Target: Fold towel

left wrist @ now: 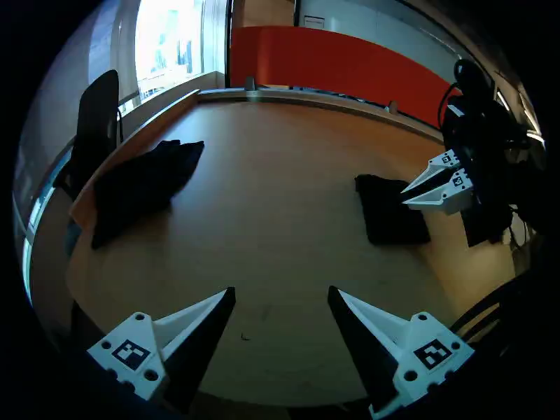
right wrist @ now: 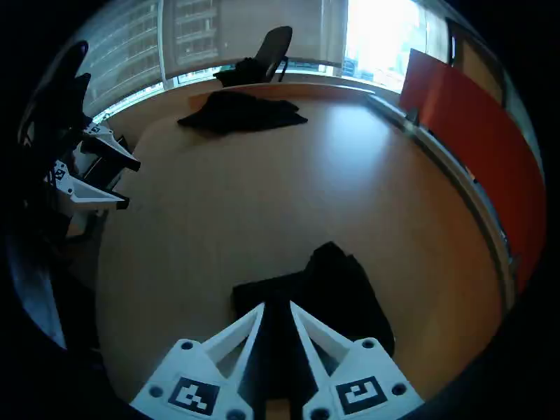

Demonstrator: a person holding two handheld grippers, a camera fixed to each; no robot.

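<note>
A folded dark towel (left wrist: 388,210) (right wrist: 336,287) lies flat on the right part of the wooden table (left wrist: 280,196). My right gripper (right wrist: 276,306) hovers at its near edge, fingers a narrow gap apart with nothing pressed between them; from the left gripper view it (left wrist: 406,197) reaches in from the right onto the towel's edge. A second dark towel (left wrist: 140,182) (right wrist: 241,110) lies loose and crumpled at the table's far left side. My left gripper (left wrist: 280,294) stands wide open over bare table, well apart from both towels, and shows again as the left gripper (right wrist: 133,185).
A black chair (left wrist: 98,126) (right wrist: 273,45) stands past the table's edge near the crumpled towel. An orange panel (left wrist: 336,63) (right wrist: 476,140) runs along the table's far rim, with bright windows (left wrist: 168,42) beyond. The person's dark arm (left wrist: 490,140) holds the right gripper.
</note>
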